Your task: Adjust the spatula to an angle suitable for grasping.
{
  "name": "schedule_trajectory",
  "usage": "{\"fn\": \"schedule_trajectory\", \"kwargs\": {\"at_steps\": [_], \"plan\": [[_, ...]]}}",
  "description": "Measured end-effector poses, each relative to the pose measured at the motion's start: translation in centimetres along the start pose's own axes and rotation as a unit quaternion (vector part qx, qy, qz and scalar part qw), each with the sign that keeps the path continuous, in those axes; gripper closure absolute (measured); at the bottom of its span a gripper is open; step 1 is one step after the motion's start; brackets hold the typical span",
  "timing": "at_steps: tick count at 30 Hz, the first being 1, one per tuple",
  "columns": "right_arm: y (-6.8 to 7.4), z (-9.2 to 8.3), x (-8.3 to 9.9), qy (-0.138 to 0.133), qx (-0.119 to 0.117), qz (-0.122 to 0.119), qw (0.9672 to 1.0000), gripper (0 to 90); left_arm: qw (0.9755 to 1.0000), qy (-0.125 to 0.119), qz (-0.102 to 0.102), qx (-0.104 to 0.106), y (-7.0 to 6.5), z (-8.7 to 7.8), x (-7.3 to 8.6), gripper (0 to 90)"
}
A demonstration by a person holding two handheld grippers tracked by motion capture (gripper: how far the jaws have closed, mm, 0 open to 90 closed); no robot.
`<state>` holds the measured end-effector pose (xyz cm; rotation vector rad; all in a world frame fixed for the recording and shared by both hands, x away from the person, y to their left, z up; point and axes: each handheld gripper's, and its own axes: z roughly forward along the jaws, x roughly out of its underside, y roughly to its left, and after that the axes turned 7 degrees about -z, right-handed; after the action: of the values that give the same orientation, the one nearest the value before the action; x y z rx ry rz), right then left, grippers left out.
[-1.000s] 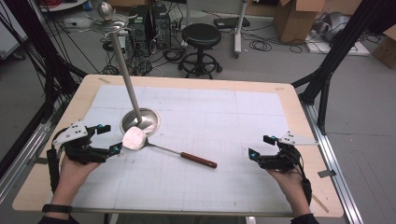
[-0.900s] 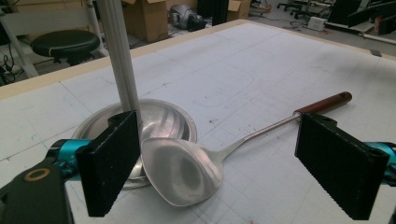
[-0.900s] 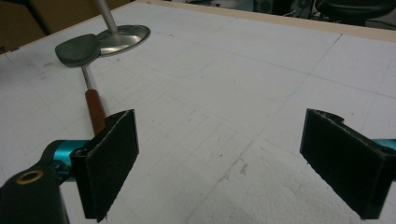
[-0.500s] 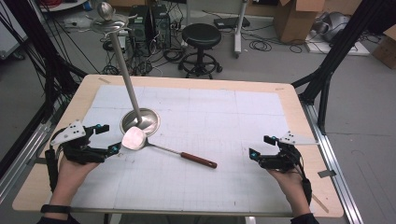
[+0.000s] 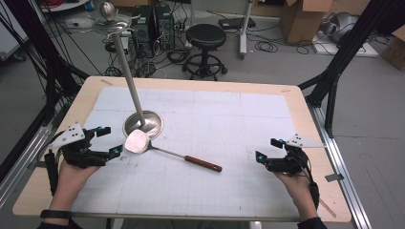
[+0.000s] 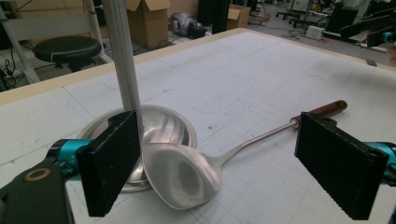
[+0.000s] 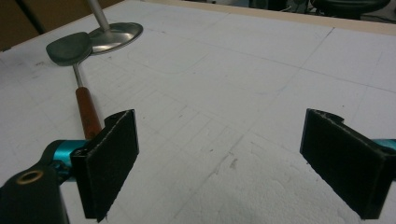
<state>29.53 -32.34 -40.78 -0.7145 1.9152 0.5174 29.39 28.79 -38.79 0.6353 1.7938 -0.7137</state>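
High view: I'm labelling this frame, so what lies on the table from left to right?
Left tool → spatula blade → wooden spatula handle → right tool.

black stool (image 5: 205,36), cardboard boxes (image 5: 300,19) beyond table

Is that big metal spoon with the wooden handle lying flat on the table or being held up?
Lying flat. The metal spoon rests on the white table mat, bowl against the stand's round base; the open left gripper isn't gripping it.

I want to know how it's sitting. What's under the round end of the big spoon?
The spatula blade overlaps the stand's round metal base, resting on its rim. What lies beneath the blade is covered.
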Motion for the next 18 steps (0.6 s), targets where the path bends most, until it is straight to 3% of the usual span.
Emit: {"fn": "schedule_trajectory", "kwargs": {"at_steps": [18], "plan": [[-0.21, -0.11, 0.01, 0.001, 0.001, -0.006, 1.0, 10.9, 1.0, 0.0, 0.001, 0.0, -0.18, -0.17, -0.1, 15.1]]}}
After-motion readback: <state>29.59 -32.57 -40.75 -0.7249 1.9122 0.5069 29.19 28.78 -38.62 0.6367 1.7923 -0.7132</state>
